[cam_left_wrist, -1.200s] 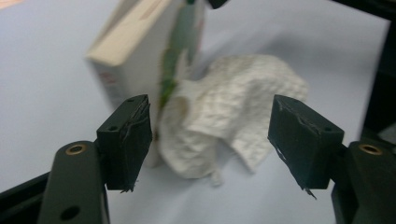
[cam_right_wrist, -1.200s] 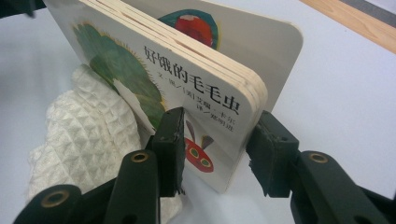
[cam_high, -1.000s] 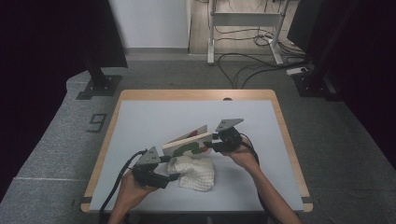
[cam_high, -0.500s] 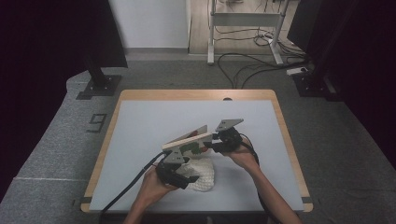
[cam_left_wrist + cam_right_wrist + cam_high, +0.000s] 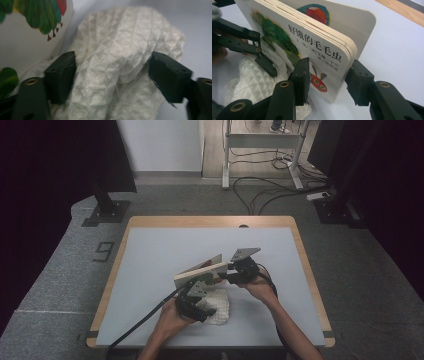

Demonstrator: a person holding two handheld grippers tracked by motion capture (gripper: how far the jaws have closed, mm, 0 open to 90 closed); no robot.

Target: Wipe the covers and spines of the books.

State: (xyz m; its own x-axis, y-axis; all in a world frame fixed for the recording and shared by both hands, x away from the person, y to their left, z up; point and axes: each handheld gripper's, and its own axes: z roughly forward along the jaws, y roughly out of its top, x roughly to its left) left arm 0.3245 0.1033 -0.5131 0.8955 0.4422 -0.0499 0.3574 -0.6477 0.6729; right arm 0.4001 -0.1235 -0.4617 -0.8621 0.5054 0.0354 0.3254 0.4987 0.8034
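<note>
Grey table, white cloth on it

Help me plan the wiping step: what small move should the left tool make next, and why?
Probably close the left tool on the white waffle-weave cloth. Its jaws have just been closing and bracket a raised fold, apparently not yet pinching. The right tool holds the board book upright beside it.

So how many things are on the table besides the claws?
2. A board book stands on edge mid-table, clamped in the right claw. A white waffle cloth lies bunched beside it, between the left claw's jaws. Anything under the cloth would be hidden.
</note>
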